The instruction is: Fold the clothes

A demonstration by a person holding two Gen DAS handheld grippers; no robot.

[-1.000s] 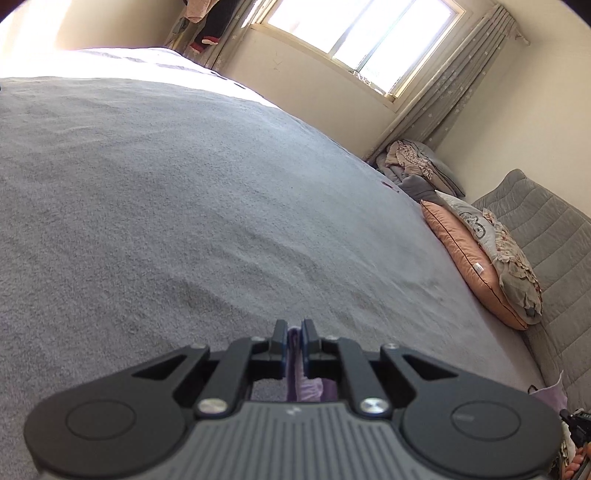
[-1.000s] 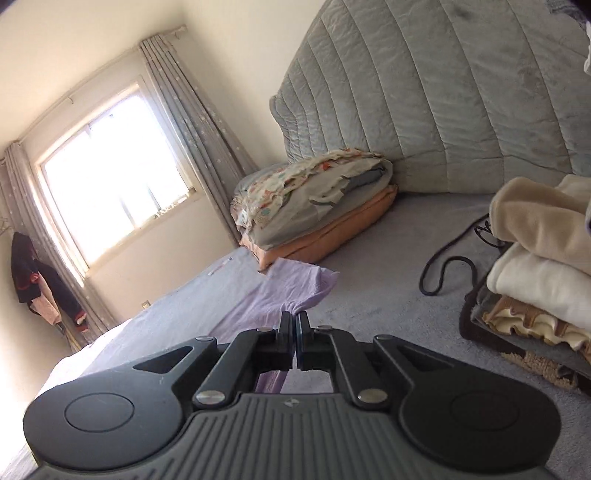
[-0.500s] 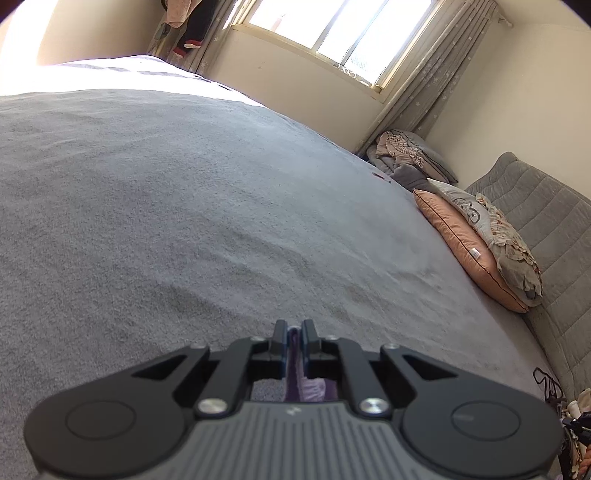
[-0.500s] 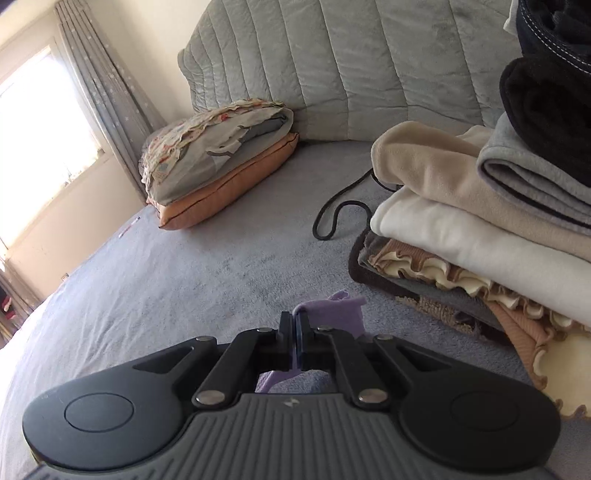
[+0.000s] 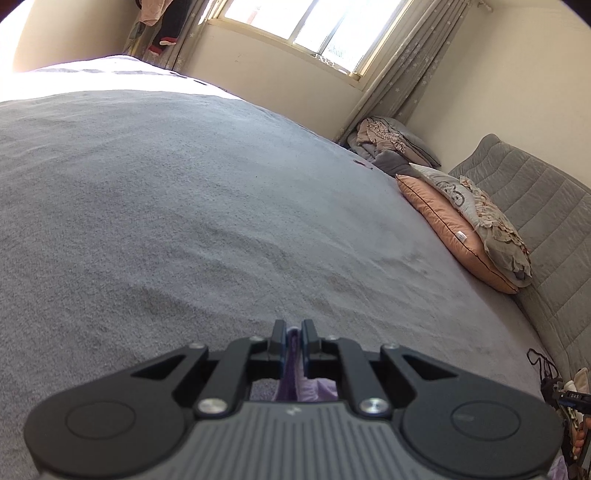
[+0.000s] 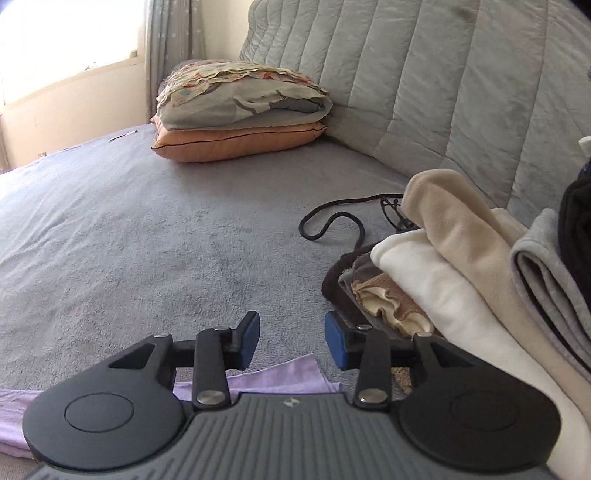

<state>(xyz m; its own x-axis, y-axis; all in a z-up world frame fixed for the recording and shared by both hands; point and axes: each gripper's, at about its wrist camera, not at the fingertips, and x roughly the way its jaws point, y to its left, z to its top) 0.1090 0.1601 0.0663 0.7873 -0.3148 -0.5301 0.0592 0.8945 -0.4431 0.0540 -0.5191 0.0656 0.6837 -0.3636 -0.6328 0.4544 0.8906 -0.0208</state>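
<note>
Left tool (image 5: 293,334): clenched on a fold of the purple garment (image 5: 291,373), whose fabric stands up in the narrow gap between the two jaws and bunches below them.

Right tool (image 6: 291,341): released, its blue-padded jaws standing wide apart above the bed with nothing between them.

Purple garment, right wrist view: a pale lilac cloth (image 6: 266,380) lies flat on the bed directly under the right tool, and one corner pokes out between the jaws toward the stack of clothes.

Bed (image 5: 166,206): covered by a grey fleecy blanket that fills most of both views, with light wrinkles across the middle.

Stack of clothes (image 6: 461,280): folded garments piled at the right side of the bed, just beside the right tool's right jaw; the layers show cream, beige, grey and black, with a ruffled brown piece at the bottom.

Black cord (image 6: 332,221): loops on the blanket between the stack and the headboard.

Headboard (image 6: 424,85): grey and quilted, standing along the far edge of the bed.

Pillows (image 6: 236,110): an orange pillow lies flat against the headboard near the bed's far corner, with a grey patterned one on top of it.

Window (image 5: 314,26): bright, with grey curtains (image 5: 402,70) beside it, on the wall past the bed.
</note>
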